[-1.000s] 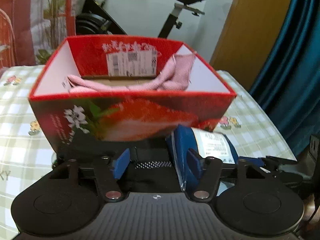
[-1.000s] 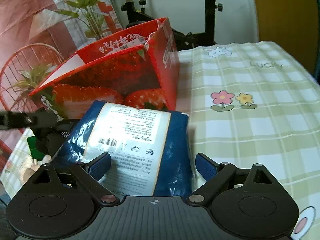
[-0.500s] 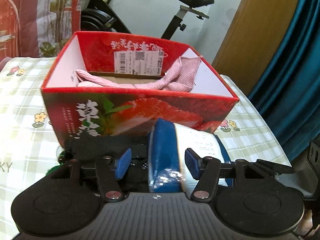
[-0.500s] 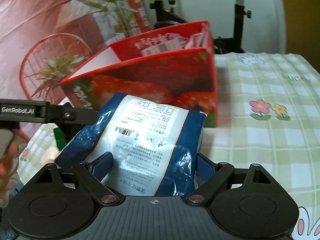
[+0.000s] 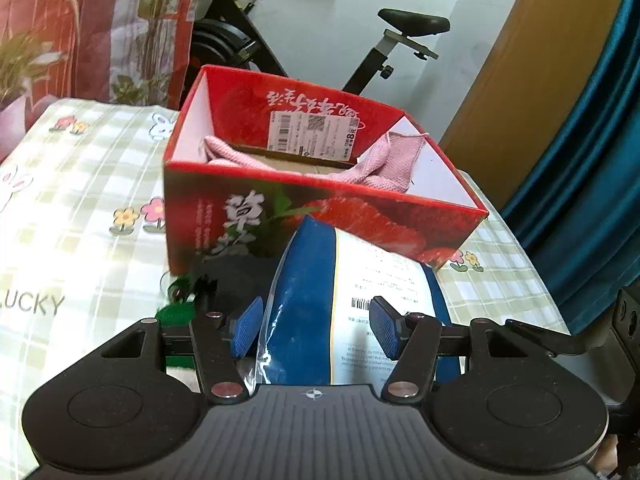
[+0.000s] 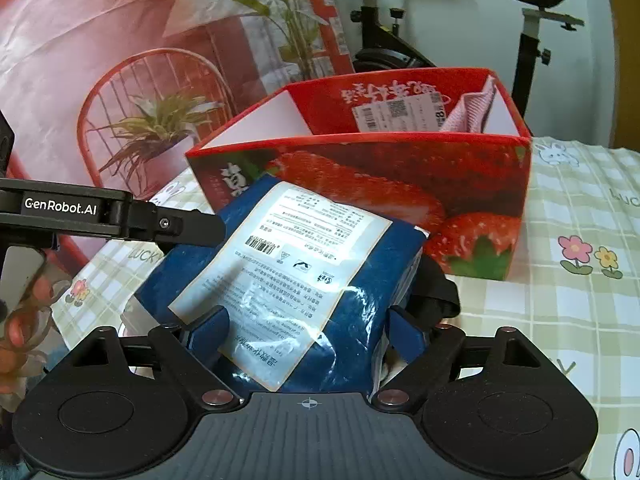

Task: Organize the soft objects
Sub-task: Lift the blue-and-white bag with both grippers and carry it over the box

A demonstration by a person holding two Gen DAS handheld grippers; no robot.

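A blue plastic-wrapped package (image 5: 304,280) with a white label hangs just above the table, in front of the red strawberry box (image 5: 360,216). My left gripper (image 5: 316,326) is shut on one end, its blue pads (image 5: 248,324) pressed to both faces. My right gripper (image 6: 306,334) grips the package (image 6: 296,264) across its width from the other side. Pink cloth (image 5: 384,160) lies inside the box (image 6: 400,176) and climbs its right wall. The left gripper's black finger (image 6: 192,228) touches the package's far corner in the right wrist view.
A black soft item (image 5: 236,276) and something green (image 5: 176,312) lie on the checked tablecloth (image 5: 80,208) under the package. An exercise bike (image 5: 400,36) stands behind the box, a blue curtain (image 5: 592,184) to the right. A person's hand (image 6: 16,320) shows at the left edge.
The package has come up off the table between both grippers and now stands higher against the box front. Both wrists rolled, and the box looks farther off.
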